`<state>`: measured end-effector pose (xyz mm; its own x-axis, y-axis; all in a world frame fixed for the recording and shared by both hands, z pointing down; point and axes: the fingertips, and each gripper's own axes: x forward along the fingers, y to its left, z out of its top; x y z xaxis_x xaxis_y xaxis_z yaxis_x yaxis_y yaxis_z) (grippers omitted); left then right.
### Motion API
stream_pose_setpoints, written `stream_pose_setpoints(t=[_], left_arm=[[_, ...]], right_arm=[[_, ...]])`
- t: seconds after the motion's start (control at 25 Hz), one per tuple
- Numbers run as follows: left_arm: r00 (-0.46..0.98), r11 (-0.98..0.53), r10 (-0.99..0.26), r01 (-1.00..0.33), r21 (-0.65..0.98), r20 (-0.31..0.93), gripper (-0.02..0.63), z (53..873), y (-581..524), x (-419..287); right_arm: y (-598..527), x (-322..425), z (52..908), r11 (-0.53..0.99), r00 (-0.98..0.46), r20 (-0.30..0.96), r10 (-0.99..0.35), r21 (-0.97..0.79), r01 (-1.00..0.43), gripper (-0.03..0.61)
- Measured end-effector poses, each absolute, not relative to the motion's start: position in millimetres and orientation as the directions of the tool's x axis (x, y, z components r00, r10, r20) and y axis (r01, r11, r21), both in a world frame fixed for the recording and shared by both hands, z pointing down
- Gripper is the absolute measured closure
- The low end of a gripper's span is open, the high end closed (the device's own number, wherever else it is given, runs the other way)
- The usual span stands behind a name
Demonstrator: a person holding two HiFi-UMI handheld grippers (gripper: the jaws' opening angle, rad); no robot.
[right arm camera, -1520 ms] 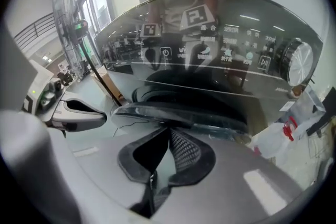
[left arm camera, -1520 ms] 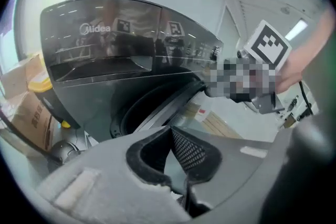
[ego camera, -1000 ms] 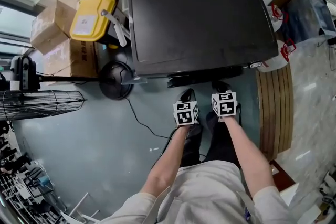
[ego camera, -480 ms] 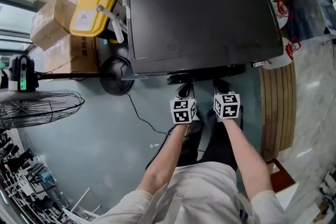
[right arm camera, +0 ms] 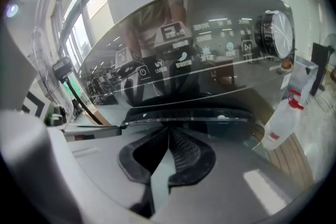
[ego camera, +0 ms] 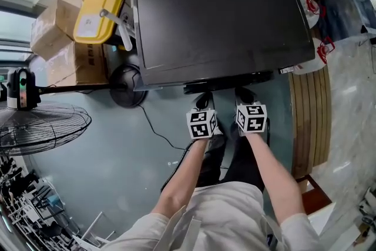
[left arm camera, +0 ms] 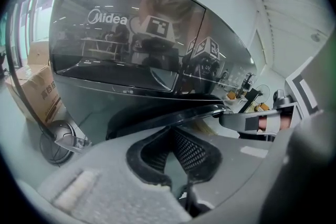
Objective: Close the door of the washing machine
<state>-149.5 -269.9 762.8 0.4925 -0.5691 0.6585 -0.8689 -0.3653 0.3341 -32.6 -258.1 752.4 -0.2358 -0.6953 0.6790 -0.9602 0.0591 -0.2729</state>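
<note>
A black front-loading washing machine (ego camera: 220, 14) fills the top of the head view. Its dark glossy door rim (ego camera: 229, 84) juts out a little below the control panel and looks not fully home. The door rim (left arm camera: 173, 115) lies just beyond my left gripper (left arm camera: 170, 131), whose jaws are beginning to open; the pads still meet at the tips with nothing between them. My right gripper (right arm camera: 169, 131) is shut and empty, close to the door rim (right arm camera: 189, 115). Whether either touches it I cannot tell. Seen from the head, the left gripper (ego camera: 205, 104) and right gripper (ego camera: 245, 94) sit side by side.
A yellow container (ego camera: 97, 17) and cardboard boxes (ego camera: 50, 32) stand left of the machine. A fan (ego camera: 41, 126) with a round black base (ego camera: 124, 86) and a cable is on the floor at left. A wooden slatted platform (ego camera: 308, 120) and a spray bottle (right arm camera: 281, 123) are at right.
Both grippers stay in front of the door; the left one has drifted slightly left. The head camera has shifted a little, so the machine sits further left in view.
</note>
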Motion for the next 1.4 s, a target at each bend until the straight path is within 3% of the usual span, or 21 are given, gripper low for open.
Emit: stream_pose_setpoints(t=[0.84,1.4], left_arm=[[0.534,-0.403,-0.555,-0.843,0.355,0.638,0.609,759.4,-278.8,-154.3],[0.558,-0.398,-0.587,-0.830,0.392,0.586,0.609,669.5,-204.8,-145.9]], right_arm=[[-264.5,-35.6,748.1,0.062,-0.229,0.686,-0.690,-0.259,-0.964,0.575],[-194.1,-46.2,668.3,0.184,-0.380,0.647,-0.661,-0.351,-0.918,0.574]])
